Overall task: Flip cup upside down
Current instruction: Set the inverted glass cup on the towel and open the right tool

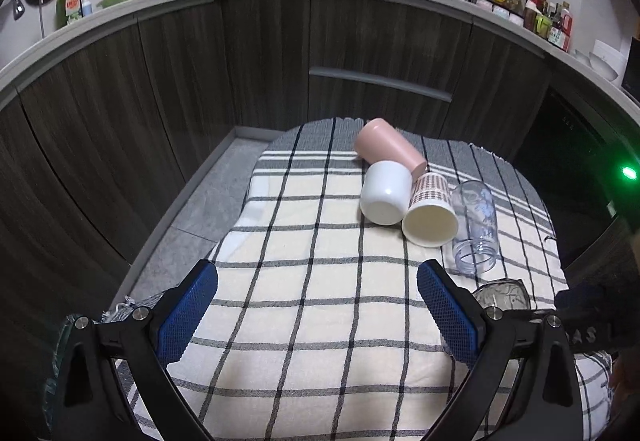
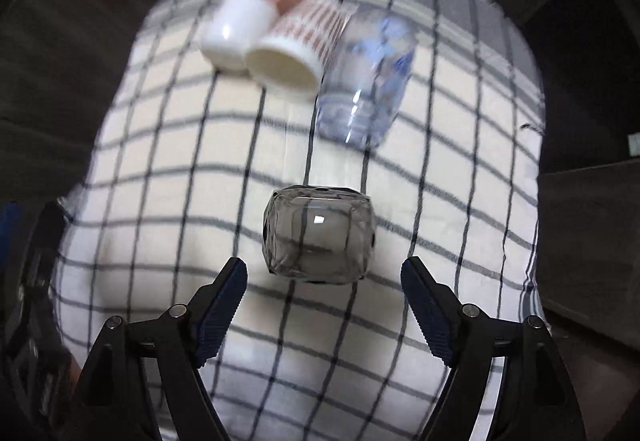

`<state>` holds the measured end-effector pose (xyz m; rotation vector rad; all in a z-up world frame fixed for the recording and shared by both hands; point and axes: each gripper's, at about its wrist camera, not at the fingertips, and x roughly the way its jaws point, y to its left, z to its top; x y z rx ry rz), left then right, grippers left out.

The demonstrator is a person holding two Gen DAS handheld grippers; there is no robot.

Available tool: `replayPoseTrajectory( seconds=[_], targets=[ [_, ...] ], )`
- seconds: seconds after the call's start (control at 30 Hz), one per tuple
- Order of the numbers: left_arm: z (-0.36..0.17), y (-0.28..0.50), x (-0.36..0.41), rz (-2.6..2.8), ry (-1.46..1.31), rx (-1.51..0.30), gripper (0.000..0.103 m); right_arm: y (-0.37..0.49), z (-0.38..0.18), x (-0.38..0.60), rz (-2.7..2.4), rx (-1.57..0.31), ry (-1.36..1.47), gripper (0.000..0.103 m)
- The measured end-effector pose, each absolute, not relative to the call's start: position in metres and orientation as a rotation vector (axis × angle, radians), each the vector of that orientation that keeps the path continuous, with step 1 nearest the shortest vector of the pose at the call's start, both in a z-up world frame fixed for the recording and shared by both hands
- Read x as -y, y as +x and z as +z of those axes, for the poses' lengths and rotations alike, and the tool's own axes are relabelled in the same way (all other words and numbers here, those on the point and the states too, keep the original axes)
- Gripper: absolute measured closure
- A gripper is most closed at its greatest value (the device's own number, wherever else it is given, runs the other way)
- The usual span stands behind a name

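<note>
From the left wrist, the left claw (image 1: 318, 311) hung spread wide over the checked cloth (image 1: 304, 321) covering the surface, with nothing between its blue pads. Farther off lay a cluster of cups on their sides: a pink cup (image 1: 390, 149), a white cup (image 1: 385, 197) touching it, a patterned cup (image 1: 430, 211) with its mouth toward the camera, and a clear plastic cup (image 1: 476, 225) just beside that. A dark faceted glass cup (image 1: 502, 295) showed partly behind the right-hand finger.

From the right wrist, blurred by motion, the right claw (image 2: 324, 293) was also spread, holding nothing. The faceted glass cup (image 2: 319, 235) sat on the cloth just ahead of the fingertips, apart from both, roughly centred between them. Whether it stood mouth up or down was hard to tell through the glass.

This looked like the approach step. The next move would call for advancing until the fingers flank the glass, then pinching firmly, since smooth glass may slip.
</note>
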<state>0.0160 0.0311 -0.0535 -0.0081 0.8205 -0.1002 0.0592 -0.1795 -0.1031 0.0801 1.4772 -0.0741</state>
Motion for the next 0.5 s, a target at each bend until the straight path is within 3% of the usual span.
replayPoseTrajectory(
  seconds=[0.5],
  targets=[
    [-0.032,-0.036,-0.008,-0.131,0.094,-0.708,0.001,-0.043,-0.062,0.185,-0.218,-0.917,0.105,0.018]
  ],
)
